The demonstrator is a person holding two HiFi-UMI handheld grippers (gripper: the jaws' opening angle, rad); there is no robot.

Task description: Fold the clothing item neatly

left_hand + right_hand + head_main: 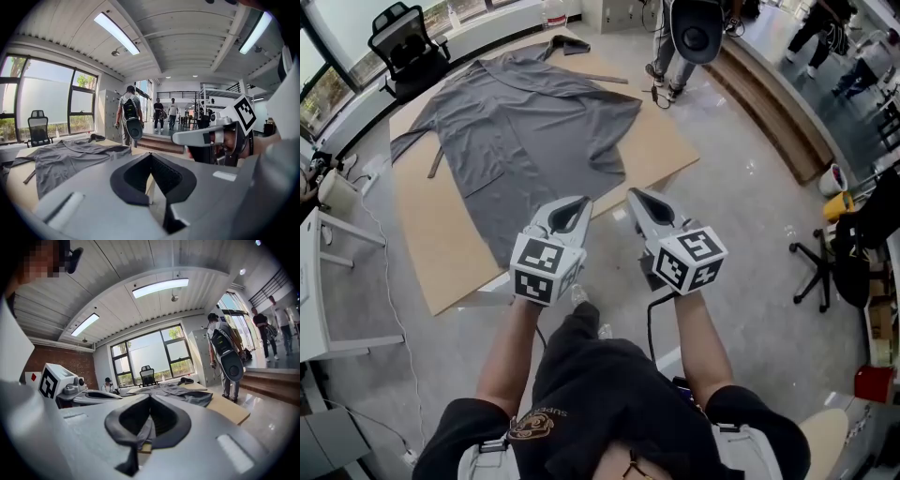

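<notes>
A grey garment (525, 122) lies spread out flat on a brown board (441, 244) on the floor, one sleeve reaching toward the far edge. My left gripper (577, 204) and right gripper (636, 197) hover side by side above the board's near edge, short of the garment's hem. Both are shut with nothing between the jaws. In the left gripper view the left gripper (151, 155) points over the garment (70, 157), with the right gripper (211, 136) alongside. The right gripper view shows the right gripper (150, 398) shut, the garment (185, 392) beyond it and the left gripper (70, 390) beside it.
A black office chair (408, 42) stands past the board's far left corner. A person (675, 47) stands at the far edge by a wooden step (769, 103). A white table (319, 281) is at the left, a black stool (820, 267) and yellow bucket (839, 204) at the right.
</notes>
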